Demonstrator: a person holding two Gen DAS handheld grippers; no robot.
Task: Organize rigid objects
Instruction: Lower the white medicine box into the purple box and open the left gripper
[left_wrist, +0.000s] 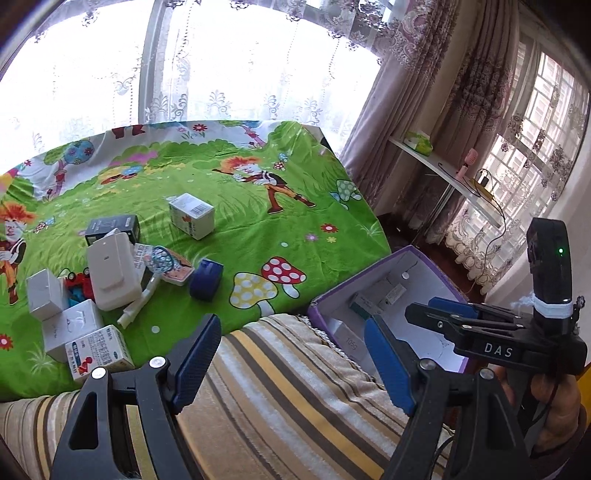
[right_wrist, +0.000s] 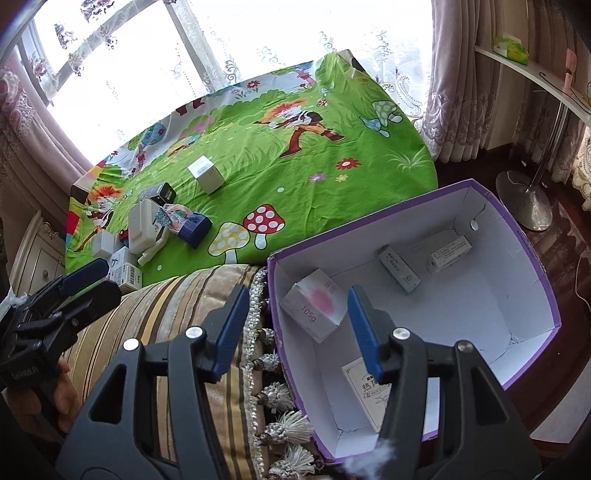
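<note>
Four small cartons lie in the purple box (right_wrist: 546, 295) right under the right gripper (right_wrist: 295, 332), whose jaws stand apart and empty. Ahead and left of the left gripper (left_wrist: 291, 365), also spread wide on nothing, a heap of boxes (left_wrist: 85, 295) waits on the green cloth (left_wrist: 258, 229); most of the sorting looks undone.

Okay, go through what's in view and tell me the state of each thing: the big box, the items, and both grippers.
Purple box: open, no lid, four small cartons inside.
105g carton: lying in the box, free.
Barcode carton: alone on the green sheet.
Cluttered pile: still unsorted on the sheet.
Left gripper: jaws open, empty.
Right gripper: jaws open, empty, over the box.
</note>
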